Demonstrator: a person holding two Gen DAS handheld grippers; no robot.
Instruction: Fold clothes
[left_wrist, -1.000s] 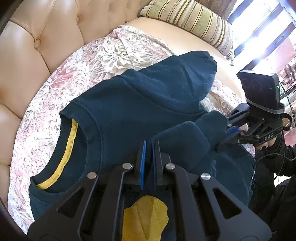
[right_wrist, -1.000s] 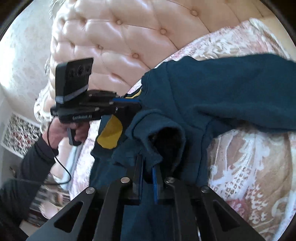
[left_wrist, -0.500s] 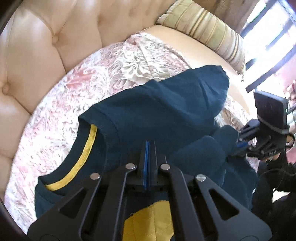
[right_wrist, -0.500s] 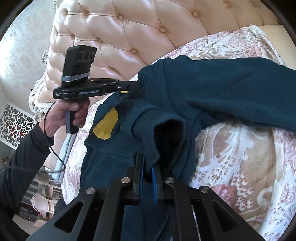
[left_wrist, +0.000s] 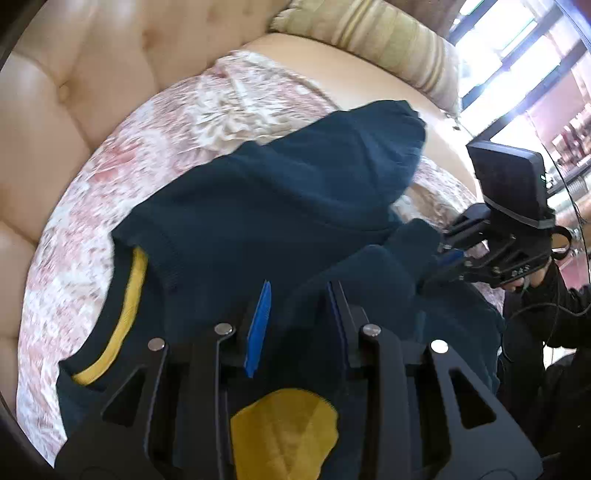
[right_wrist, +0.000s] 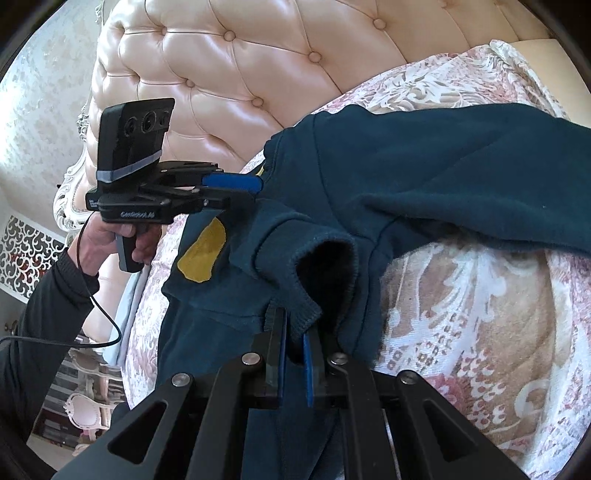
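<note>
Sleeve-folding looks to be the step in hand: a dark teal sweatshirt (left_wrist: 280, 206) with a yellow-lined collar (left_wrist: 122, 317) and a yellow elbow patch (right_wrist: 201, 254) lies on the floral bedspread (right_wrist: 480, 314) of a bed, up against the tufted headboard (right_wrist: 236, 85). The left gripper (left_wrist: 299, 325) has its fingers (left_wrist: 258, 332) apart, with cloth lying between and under them but not pinched, so I judge it has let go or is about to regrip. The right gripper (right_wrist: 293, 339) has its fingers clamped on the ribbed cuff (right_wrist: 321, 280) of a sleeve, which is doubled over onto the chest. To do this well, the right side should carry the cuff flat across the body and lay it down without twisting, while the left presses or re-pinches the shoulder fold so the crease holds straight. The cuff gapes open and could roll as it lands; lowering it slowly should help. For room, the headboard is close behind the collar, so there is little space that way; the far sleeve (left_wrist: 369, 147) stretches toward a striped pillow (left_wrist: 369, 33), and bare bedspread lies open on the right gripper's side for smoothing outward.
</note>
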